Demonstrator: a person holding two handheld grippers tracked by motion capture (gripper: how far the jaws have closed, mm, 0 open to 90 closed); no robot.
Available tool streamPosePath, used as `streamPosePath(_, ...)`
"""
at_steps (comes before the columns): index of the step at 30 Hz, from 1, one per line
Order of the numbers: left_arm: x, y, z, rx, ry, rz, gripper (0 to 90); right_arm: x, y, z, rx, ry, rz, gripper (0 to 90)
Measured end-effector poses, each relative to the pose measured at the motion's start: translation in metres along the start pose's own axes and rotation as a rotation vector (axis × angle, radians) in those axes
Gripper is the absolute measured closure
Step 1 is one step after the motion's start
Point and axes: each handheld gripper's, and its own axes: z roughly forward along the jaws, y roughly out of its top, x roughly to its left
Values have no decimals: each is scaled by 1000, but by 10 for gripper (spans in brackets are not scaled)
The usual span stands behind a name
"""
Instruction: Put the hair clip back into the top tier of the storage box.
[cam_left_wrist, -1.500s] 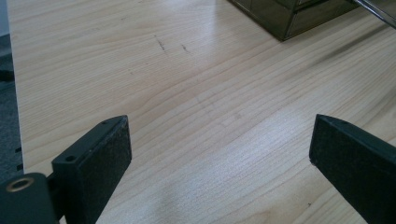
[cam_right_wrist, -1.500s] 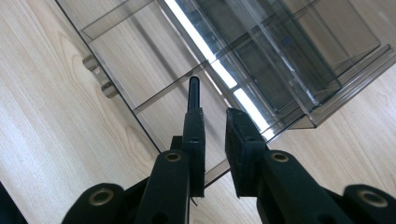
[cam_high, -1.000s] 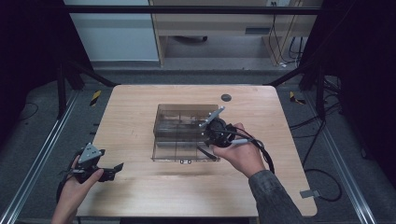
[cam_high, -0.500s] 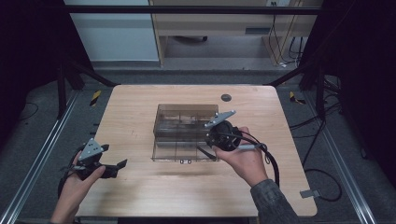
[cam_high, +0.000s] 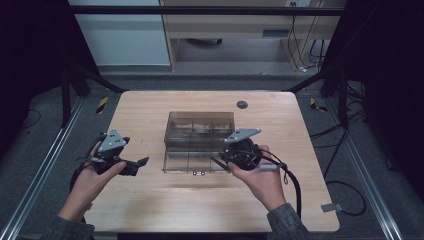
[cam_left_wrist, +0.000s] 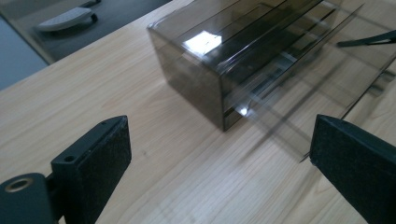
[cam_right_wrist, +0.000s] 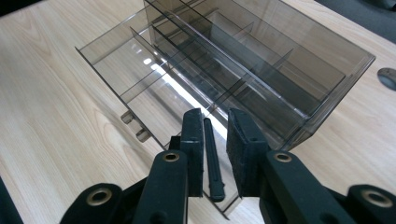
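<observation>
- Smoky clear drawer box (cam_high: 200, 131) sits mid-tabletop, its drawer (cam_high: 192, 161) pulled out toward the near edge, so the compartments lie open from above
- Right gripper (cam_high: 220, 161), jaws nearly closed with a narrow gap and no visible grip, hovers over the drawer's right end, likely its puller
- Left gripper (cam_high: 141, 163), jaws wide and empty, waits by the left edge

High view: fixed overhead, facing forward and down, far off. Each gripper view rides low behind its own tongs, close to the desk (cam_high: 150, 200). All share the smoked drawer box (cam_high: 199, 141) ahead of the tongs.
</observation>
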Motion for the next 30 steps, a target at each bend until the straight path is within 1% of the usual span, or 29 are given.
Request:
streamPosePath(1,-1,5,1,4,-13,6,53,1,-3,0,-6,1,5,767)
streamPosePath(2,-1,5,1,4,-13,6,53,1,-5,0,-12,5,14,767)
streamPosePath(3,-4,16,5,-2,-29,17,53,2,-8,0,-18,6,24,760)
streamPosePath(6,-7,30,10,-7,-47,28,50,5,-15,1,-20,-5,32,741)
streamPosePath(8,-9,41,15,-17,-72,13,54,6,-19,1,-22,-1,32,747)
streamPosePath(10,-10,48,18,-17,-65,22,85,7,-23,1,-29,1,35,750)
streamPosePath(12,-11,56,22,-18,-63,29,146,8,-27,1,-39,6,43,749)
streamPosePath(13,-11,56,22,-18,-63,29,190,8,-27,1,-39,6,43,749)
streamPosePath(14,-12,63,25,-26,-72,27,257,9,-31,1,-45,8,44,746)
streamPosePath(15,-12,63,25,-26,-72,27,276,9,-33,1,-51,12,50,745)
streamPosePath(16,-11,69,28,-28,-77,7,306,9,-34,1,-53,14,55,744)
streamPosePath(17,-11,71,29,-29,-72,4,327,9,-35,1,-55,16,60,739)
streamPosePath(19,-11,75,34,-27,-59,18,368,8,-36,1,-58,16,64,727)
streamPosePath(20,-10,76,35,-27,-57,15,383,8,-37,1,-59,15,66,726)
streamPosePath(21,-10,77,38,-28,-72,8,419,7,-37,1,-59,15,67,726)
streamPosePath(22,-10,78,39,-32,-77,7,480,7,-37,1,-63,11,68,726)
streamPosePath(23,-10,80,40,-32,-68,18,503,8,-37,1,-62,13,69,726)
streamPosePath(25,-11,84,42,-37,-70,33,616,9,-37,2,-64,12,66,726)
streamPosePath(26,-11,86,43,-48,-70,31,638,10,-37,2,-64,13,66,727)
streamPosePath(27,-11,89,44,-49,-76,31,685,11,-37,2,-69,10,65,729)
streamPosePath(29,-11,94,46,-48,-70,26,730,12,-37,2,-74,9,66,732)
streamPosePath(30,-10,96,47,-51,-76,17,768,13,-37,2,-77,9,68,732)
